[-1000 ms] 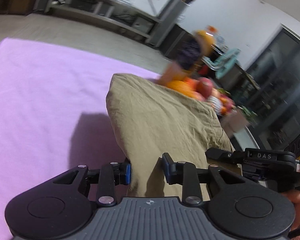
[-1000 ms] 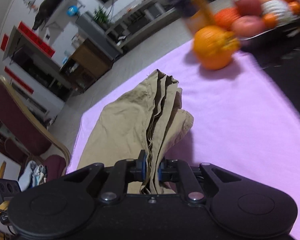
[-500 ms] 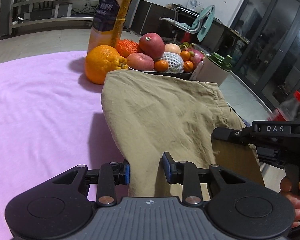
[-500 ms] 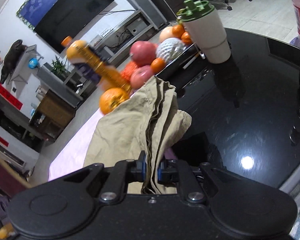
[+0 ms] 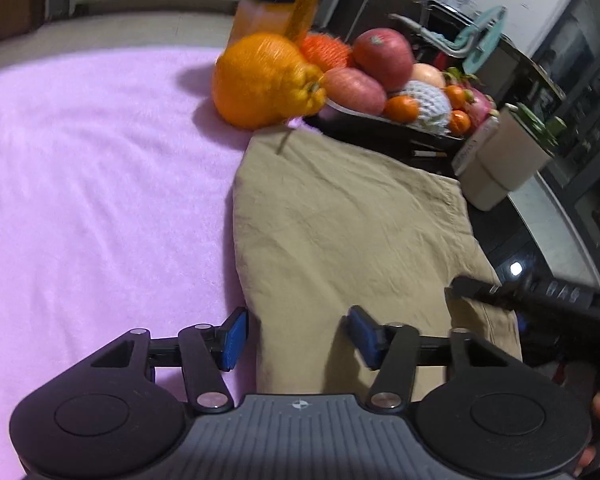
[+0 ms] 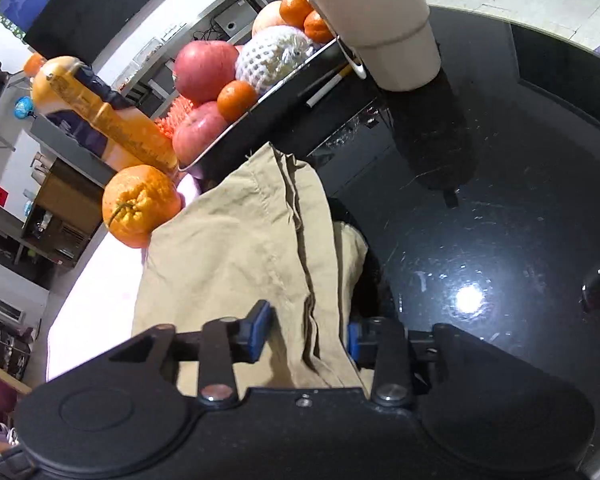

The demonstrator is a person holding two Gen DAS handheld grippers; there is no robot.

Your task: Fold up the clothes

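A folded tan garment (image 5: 340,232) lies across the edge of the pink cloth (image 5: 92,168) and the black glass table (image 6: 500,208). It also shows in the right wrist view (image 6: 240,256). My left gripper (image 5: 294,336) is open, its blue pads apart over the garment's near edge. My right gripper (image 6: 306,334) is open too, its pads on either side of the layered fold edge. The right gripper's body (image 5: 540,300) shows at the right of the left wrist view.
A large orange (image 5: 264,80) sits by the garment's far corner, with a juice bottle (image 6: 100,116) behind it. A fruit tray (image 5: 400,92) and a beige cup with green lid (image 5: 504,160) stand close beyond the garment.
Both grippers carried the garment right, from the pink cloth toward the fruit tray, and lowered it. Both grippers have opened and let go of the garment.
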